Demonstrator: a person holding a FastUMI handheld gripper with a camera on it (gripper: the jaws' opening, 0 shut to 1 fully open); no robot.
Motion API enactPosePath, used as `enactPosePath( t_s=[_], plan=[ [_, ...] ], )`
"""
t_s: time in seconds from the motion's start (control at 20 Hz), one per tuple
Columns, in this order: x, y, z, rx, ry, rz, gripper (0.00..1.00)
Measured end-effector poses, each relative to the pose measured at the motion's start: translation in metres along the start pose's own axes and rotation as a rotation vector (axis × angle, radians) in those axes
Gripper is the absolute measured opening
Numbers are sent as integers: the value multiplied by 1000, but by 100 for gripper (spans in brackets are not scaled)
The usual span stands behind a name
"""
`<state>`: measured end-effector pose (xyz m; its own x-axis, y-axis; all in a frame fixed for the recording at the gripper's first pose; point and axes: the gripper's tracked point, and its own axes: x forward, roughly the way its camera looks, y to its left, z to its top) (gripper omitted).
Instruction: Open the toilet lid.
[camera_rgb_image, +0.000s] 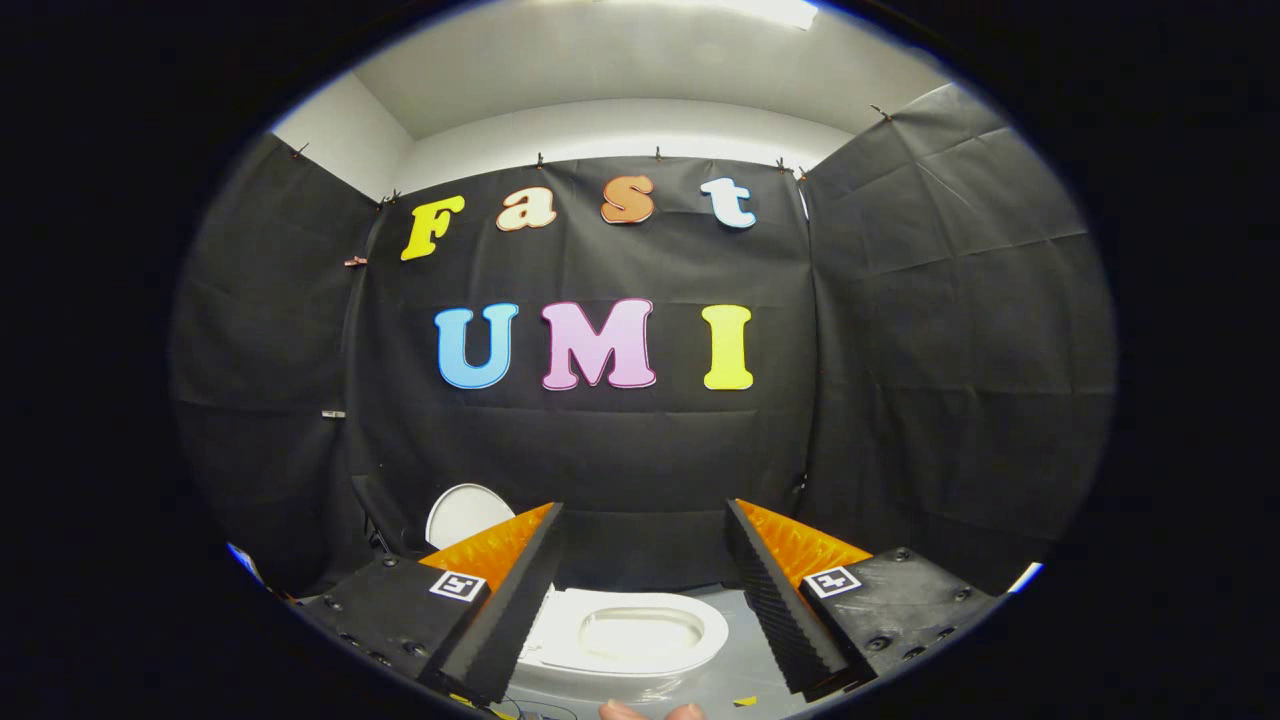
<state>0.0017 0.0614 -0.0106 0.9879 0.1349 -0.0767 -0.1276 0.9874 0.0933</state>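
A white toilet (560, 640) stands low on the grey floor, against the black cloth wall. Its seat ring and the bowl opening (640, 632) show from above, between and below my fingers. The white rounded lid (466, 512) stands upright behind the seat, partly hidden by my left finger (520, 590). My gripper (645, 507) is open, its fingers wide apart with nothing between them, held above and in front of the toilet without touching it.
Black cloth walls (950, 350) close the booth at the back and on both sides. Grey floor (745, 625) lies to the right of the toilet. A person's fingertips (650, 712) show just below the toilet's front.
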Motion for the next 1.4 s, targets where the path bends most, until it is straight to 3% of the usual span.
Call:
enactPosePath(
  t_s=[1.4],
  plan=[
    [1,2,-4,8,6,4,99]
  ],
)
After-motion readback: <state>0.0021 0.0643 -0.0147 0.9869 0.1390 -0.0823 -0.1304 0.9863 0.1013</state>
